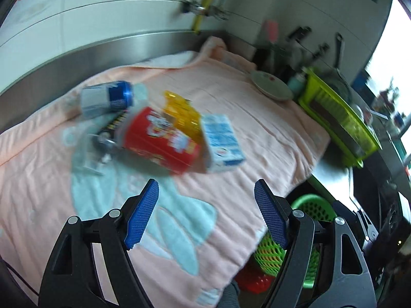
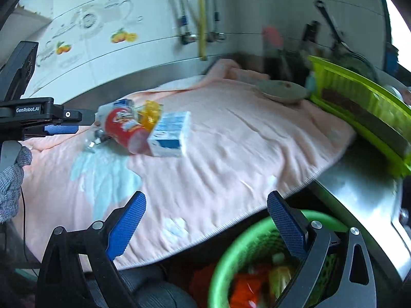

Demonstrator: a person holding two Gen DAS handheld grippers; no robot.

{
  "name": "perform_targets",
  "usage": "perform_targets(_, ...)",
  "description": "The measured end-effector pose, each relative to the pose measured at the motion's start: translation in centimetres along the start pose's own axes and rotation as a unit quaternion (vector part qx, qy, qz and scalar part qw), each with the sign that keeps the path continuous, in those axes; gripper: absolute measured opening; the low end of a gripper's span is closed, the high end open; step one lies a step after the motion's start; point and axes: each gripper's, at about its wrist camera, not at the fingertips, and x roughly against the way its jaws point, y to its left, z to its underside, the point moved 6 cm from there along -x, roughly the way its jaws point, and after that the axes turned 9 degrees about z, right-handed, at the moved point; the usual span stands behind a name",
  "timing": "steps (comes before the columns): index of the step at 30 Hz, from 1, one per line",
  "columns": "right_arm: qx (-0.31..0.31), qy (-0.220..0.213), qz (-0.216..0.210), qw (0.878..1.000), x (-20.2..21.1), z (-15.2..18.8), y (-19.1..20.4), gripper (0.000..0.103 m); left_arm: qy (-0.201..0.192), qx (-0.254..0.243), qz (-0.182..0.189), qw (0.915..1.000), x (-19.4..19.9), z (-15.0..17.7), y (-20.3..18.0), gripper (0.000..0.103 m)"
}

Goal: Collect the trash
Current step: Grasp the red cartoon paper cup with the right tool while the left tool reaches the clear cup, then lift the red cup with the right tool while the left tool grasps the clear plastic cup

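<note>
A heap of trash lies on a pink towel (image 1: 244, 118): a red snack tube (image 1: 159, 141), a blue and white carton (image 1: 222, 141), a yellow wrapper (image 1: 182, 113), a blue can (image 1: 108, 97) and a dark wrapper (image 1: 113, 125). My left gripper (image 1: 206, 215) is open and empty, a little short of the red tube. My right gripper (image 2: 205, 228) is open and empty over the rim of a green mesh bin (image 2: 239, 256) that holds some trash. The heap also shows in the right wrist view, with the red tube (image 2: 123, 128) and the carton (image 2: 170, 133). The left gripper (image 2: 61, 122) shows there beside the heap.
A plate (image 1: 271, 84) lies at the towel's far right corner, next to a lime green rack (image 1: 339, 118). The green bin (image 1: 316, 205) stands below the counter's front edge. A tiled wall with pipes (image 2: 203, 25) rises behind. Utensils hang at the back right.
</note>
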Motion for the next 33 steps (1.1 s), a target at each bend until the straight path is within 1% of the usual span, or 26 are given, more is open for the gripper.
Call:
perform_targets(3, 0.026, 0.000, -0.026, 0.999, -1.9, -1.8, 2.7, 0.092, -0.013, 0.025, -0.019, 0.9994, 1.0, -1.2, 3.2, 0.076)
perform_targets(8, 0.077, 0.005, -0.064, 0.995, -5.0, -4.1, 7.1, 0.091, -0.027, 0.048, -0.053, 0.9971, 2.4, -2.4, 7.8, 0.076)
perform_targets(10, 0.098, 0.007, -0.080, 0.992, -6.3, -4.9, 8.6, 0.087, -0.029, 0.053, -0.064, 0.9961, 2.7, -2.8, 9.2, 0.076)
perform_targets(14, 0.136, 0.005, -0.101, 0.985, -8.7, -6.7, 11.6, 0.087, -0.030, 0.065, -0.084, 0.9939, 3.0, -3.2, 12.0, 0.076)
perform_targets(18, 0.159, 0.007, -0.120, 0.980, -10.7, -8.0, 13.9, 0.085, -0.025, 0.075, -0.095, 0.9923, 2.7, -3.3, 14.1, 0.076)
perform_targets(24, 0.200, 0.019, -0.125, 0.972, -14.0, -9.3, 16.5, 0.083, -0.014, 0.078, -0.106, 0.9913, 1.8, -3.2, 16.0, 0.076)
perform_targets(27, 0.226, 0.024, -0.113, 0.967, -15.7, -9.5, 17.7, 0.081, -0.009, 0.074, -0.110, 0.9912, 1.4, -3.2, 16.5, 0.076)
perform_targets(33, 0.254, 0.039, -0.099, 0.961, -18.3, -9.2, 18.9, 0.078, 0.007, 0.069, -0.112, 0.9913, 0.1, -2.9, 17.6, 0.076)
